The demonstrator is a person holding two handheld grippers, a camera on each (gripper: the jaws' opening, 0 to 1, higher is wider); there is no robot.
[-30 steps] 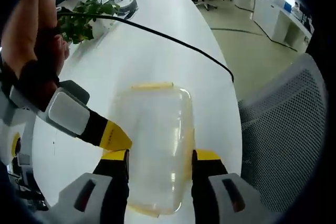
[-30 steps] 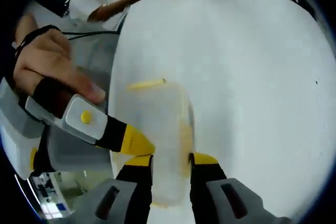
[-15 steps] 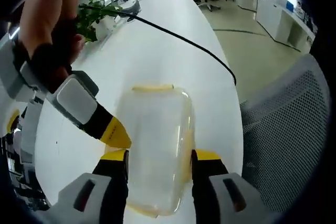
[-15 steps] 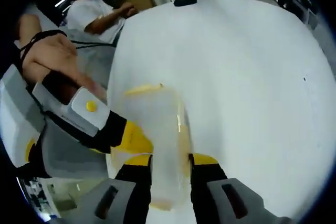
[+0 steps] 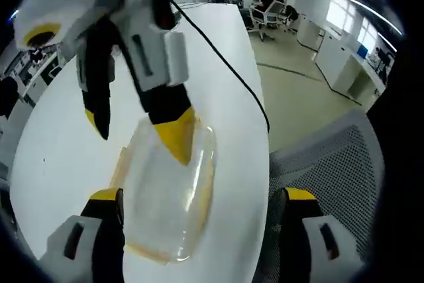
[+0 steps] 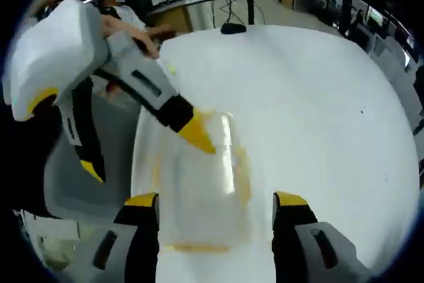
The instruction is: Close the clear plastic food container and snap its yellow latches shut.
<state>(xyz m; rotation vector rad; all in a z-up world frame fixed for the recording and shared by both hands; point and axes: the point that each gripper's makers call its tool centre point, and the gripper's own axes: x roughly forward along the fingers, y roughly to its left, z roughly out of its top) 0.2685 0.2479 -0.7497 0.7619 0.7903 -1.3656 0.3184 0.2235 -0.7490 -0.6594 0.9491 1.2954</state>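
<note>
The clear plastic food container (image 5: 169,193) lies on the white surface (image 5: 53,150), close to the edge that faces the mesh chair (image 5: 324,164), with its lid down over the tub. The left gripper (image 5: 199,220) has its fingers spread wide, one on each side of the container and touching neither wall, so it grasps nothing. The right gripper (image 6: 215,223) stands the same way, fingers released and clear of the container (image 6: 202,187); in the left gripper view one of its yellow-tipped fingers (image 5: 175,134) appears to rest on the lid near the far end, though contact is hard to confirm. Since nothing pins the container, the main risk I see is that a downward or sideways press on a latch will skid it along the slick surface toward the chair-side edge, or tip the near end up. A press landing beside a latch could also leave the lid seated on one side only. The container's long axis runs away from the left gripper, toward the black cable (image 5: 225,64) farther up the surface. Yellow latches (image 5: 202,187) show along its long side and at the near end; whether they are snapped I cannot tell.
</note>
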